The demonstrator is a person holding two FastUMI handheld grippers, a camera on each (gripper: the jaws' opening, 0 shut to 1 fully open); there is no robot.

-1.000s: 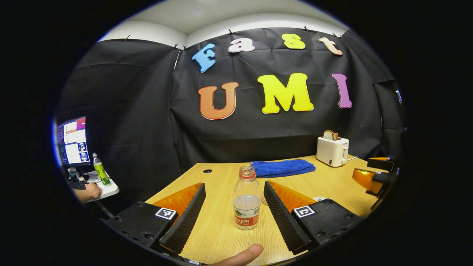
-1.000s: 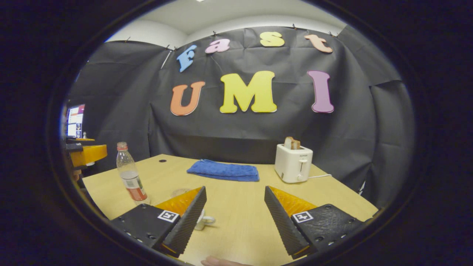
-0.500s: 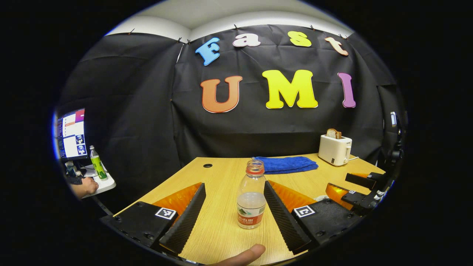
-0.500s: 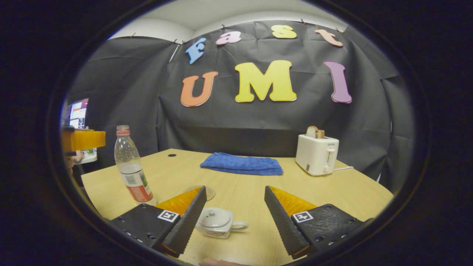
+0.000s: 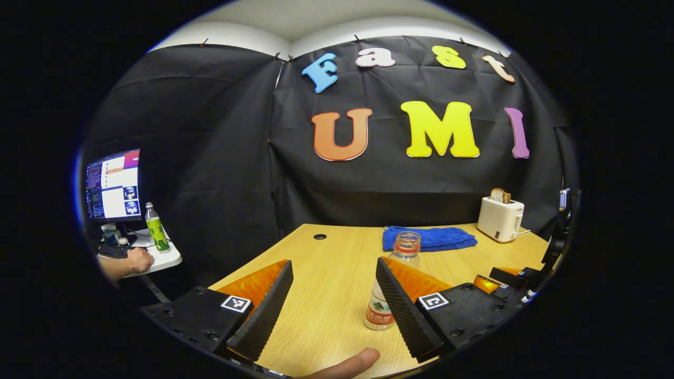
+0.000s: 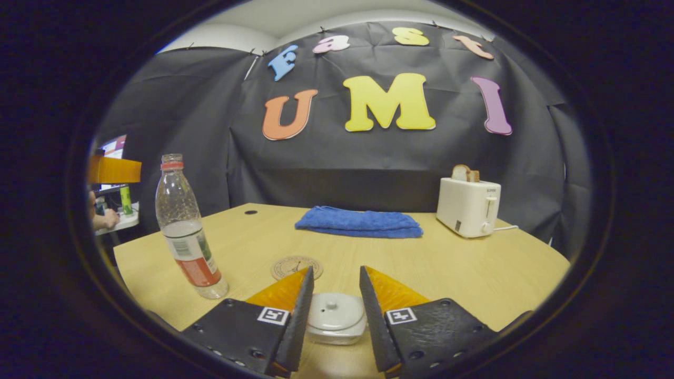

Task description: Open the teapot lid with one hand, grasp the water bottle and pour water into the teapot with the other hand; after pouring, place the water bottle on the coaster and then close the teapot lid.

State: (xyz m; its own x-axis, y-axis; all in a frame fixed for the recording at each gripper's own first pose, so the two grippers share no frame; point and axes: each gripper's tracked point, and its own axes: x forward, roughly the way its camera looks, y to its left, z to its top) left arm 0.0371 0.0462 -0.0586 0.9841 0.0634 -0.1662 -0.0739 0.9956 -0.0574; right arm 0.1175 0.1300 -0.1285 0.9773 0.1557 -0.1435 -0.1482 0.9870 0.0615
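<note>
The tabletop is pale wood with a small round hole near its far left corner, closed in behind by black cloth under a white ceiling. In the left gripper view, far left, a side desk carries a lit monitor and a green bottle, with a person's hand resting on it. On the tabletop's far side lies a folded blue towel, and to its right stands a white toaster with bread in its slot. In the left gripper view the left hand-held gripper is level above the wood with its fingers spread wide, gripping nothing; a fingertip of the holding hand shows at the bottom edge. The water bottle stands upright just beyond its right finger, partly hidden by it, uncapped, with water in its lower part. In the right gripper view the same bottle stands at the left, well apart from the round coaster, which lies flat and bare near the middle. The right hand-held gripper is low over the white teapot, fingers drawn narrow on either side of the lid, which sits on the pot; whether the pads touch the lid knob I cannot tell.
</note>
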